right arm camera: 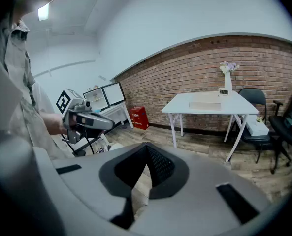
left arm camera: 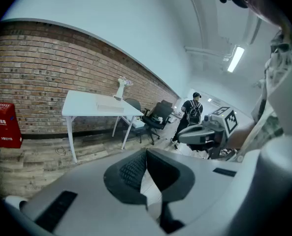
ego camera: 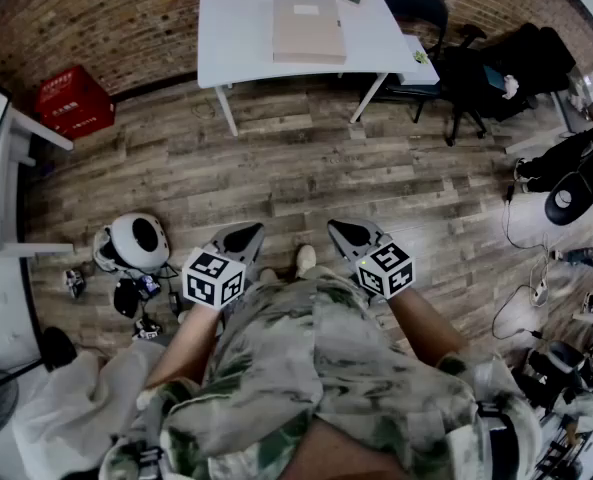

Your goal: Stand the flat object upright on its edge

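While the person stands well back from the white rectangular table (ego camera: 231, 38), the grey left gripper (ego camera: 244, 236) hangs empty, jaws together; the flat beige slab (ego camera: 308, 28) lies flat on that table; the grey right gripper (ego camera: 344, 232), likewise closed on nothing, seems merely carried ready for the approach

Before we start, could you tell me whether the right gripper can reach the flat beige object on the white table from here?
Probably not yet: the right gripper, shut and empty, sits by the person's body, with wood floor between it and the table bearing the flat beige object.
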`<act>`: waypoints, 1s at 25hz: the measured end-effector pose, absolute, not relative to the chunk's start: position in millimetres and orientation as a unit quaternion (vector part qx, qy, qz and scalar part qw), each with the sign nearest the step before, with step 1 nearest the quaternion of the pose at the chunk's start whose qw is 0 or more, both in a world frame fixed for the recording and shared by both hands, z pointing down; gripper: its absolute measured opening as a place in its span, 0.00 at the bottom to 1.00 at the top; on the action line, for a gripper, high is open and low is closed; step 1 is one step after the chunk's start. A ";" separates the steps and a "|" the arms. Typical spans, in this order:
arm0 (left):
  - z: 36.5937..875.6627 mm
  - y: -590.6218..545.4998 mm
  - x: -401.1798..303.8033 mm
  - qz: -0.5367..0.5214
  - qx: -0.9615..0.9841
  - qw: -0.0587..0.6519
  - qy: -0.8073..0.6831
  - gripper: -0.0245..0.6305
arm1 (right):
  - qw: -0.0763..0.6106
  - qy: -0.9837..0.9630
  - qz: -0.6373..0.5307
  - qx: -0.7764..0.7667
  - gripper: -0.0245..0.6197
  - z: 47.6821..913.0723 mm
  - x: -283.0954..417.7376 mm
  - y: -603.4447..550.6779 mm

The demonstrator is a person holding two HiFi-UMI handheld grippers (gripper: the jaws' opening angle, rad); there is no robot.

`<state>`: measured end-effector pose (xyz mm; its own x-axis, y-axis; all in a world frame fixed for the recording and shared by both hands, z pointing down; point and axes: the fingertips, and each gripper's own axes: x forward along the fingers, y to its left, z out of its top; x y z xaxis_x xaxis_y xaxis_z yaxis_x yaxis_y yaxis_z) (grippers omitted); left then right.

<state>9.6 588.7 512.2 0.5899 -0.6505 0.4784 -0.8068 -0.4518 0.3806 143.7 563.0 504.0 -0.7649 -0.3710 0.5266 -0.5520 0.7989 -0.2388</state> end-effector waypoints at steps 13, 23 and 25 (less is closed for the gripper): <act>486.9 505.9 64.3 0.139 0.852 0.270 -0.427 0.08 | 0.216 -0.928 0.185 0.239 0.07 485.8 181.4 481.6; 494.6 455.5 95.5 0.140 0.841 0.270 -0.448 0.08 | 0.190 -0.923 0.211 0.259 0.14 503.6 231.3 428.1; 497.7 448.2 97.4 0.145 0.840 0.273 -0.445 0.10 | 0.186 -0.920 0.220 0.267 0.18 507.6 236.7 419.1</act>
